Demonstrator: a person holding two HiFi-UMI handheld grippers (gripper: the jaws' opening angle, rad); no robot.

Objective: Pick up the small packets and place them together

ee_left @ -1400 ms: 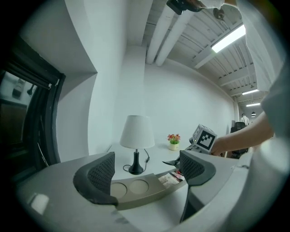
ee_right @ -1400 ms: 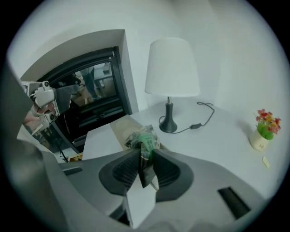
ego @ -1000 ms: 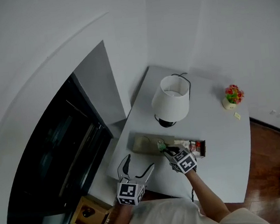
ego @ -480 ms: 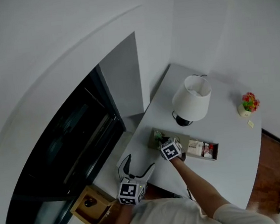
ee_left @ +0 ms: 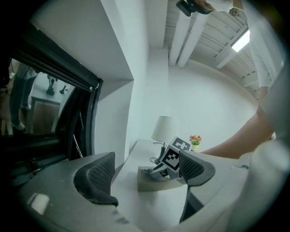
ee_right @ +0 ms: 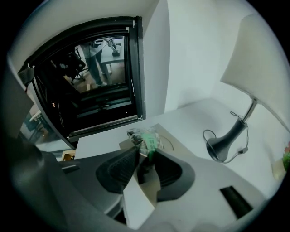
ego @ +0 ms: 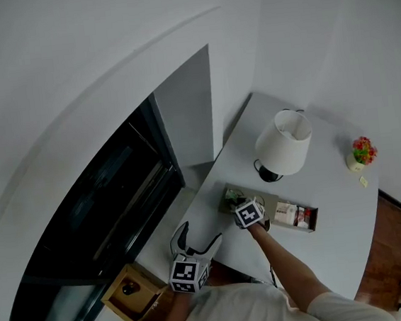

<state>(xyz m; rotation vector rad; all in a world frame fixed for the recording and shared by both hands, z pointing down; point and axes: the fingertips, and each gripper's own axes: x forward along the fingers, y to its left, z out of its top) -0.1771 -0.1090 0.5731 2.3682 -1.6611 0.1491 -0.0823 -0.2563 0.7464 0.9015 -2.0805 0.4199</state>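
A long shallow tray (ego: 309,227) lies on the white table in front of the lamp. Several small packets (ego: 292,215) sit in its right part. My right gripper (ego: 238,203) hangs over the tray's left end with a crumpled green packet (ee_right: 147,141) between its fingertips. The jaws are opening, and the packet still touches both pads just above the tray's beige floor (ee_right: 170,141). My left gripper (ego: 199,237) waits near the table's front-left edge, open and holding nothing. From the left gripper view its jaws (ee_left: 147,170) frame the tray (ee_left: 149,183) and the right gripper's marker cube (ee_left: 175,154).
A white table lamp (ego: 284,144) stands behind the tray, its base and cord (ee_right: 224,145) to the right of my right gripper. A small flower pot (ego: 362,152) sits at the far right corner. A dark window (ego: 99,209) and a wooden box (ego: 129,292) lie left of the table.
My right gripper has carried the green packet from the tray's middle to its left end. The head view has shifted. The left gripper has stayed put.
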